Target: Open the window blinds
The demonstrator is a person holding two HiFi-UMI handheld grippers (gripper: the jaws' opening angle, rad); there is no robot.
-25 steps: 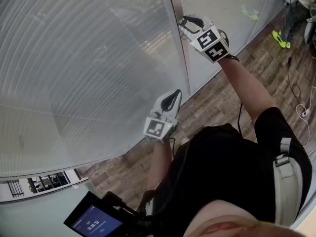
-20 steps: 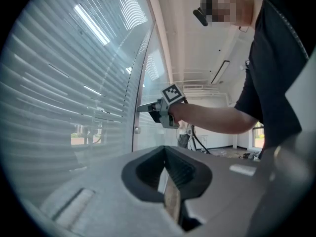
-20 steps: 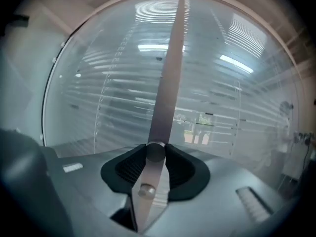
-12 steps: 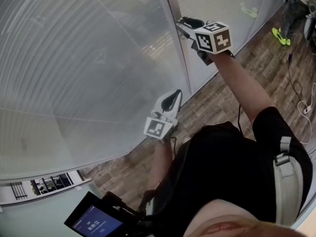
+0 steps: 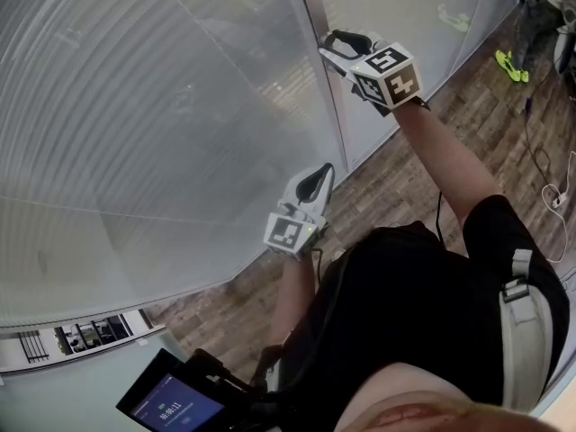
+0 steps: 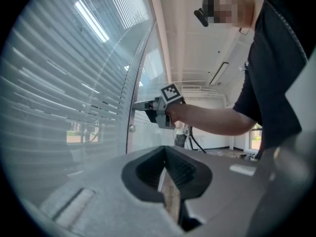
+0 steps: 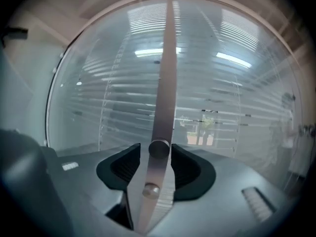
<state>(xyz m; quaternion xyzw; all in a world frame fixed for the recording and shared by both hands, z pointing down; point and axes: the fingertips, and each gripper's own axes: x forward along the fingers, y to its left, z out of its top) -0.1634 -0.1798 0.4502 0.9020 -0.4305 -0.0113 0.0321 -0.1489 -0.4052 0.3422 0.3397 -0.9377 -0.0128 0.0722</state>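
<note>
**Blind Tilt Knob: Gripper Positions at Release**

The right gripper was held out at arm's length against the mullion that divides the glazed panels. It pointed nearly level so that its jaws straddled the round tilt knob mounted on that strip. A knob of this kind turns about its own axis, so the level, head-on approach lined the gripper up to roll the knob rather than pull it.

The jaws had just been opening. The knob sat between the pads, which flanked it closely but no longer appeared to clamp it. This was judged to be a release made in order to take a fresh hold on the knob.

The left gripper hung lower and nearer the body, beside the glass and clear of the knob. Its jaws were together and held nothing. It had no part in this step and was parked where it would not obstruct the right arm.

The blinds lay behind the glass, on either side of the mullion. From above the slats read as a near-solid sheet, and only thin slices of the outdoors showed through them in the right gripper view. The task was judged incomplete, with further turning of the knob required.
</note>
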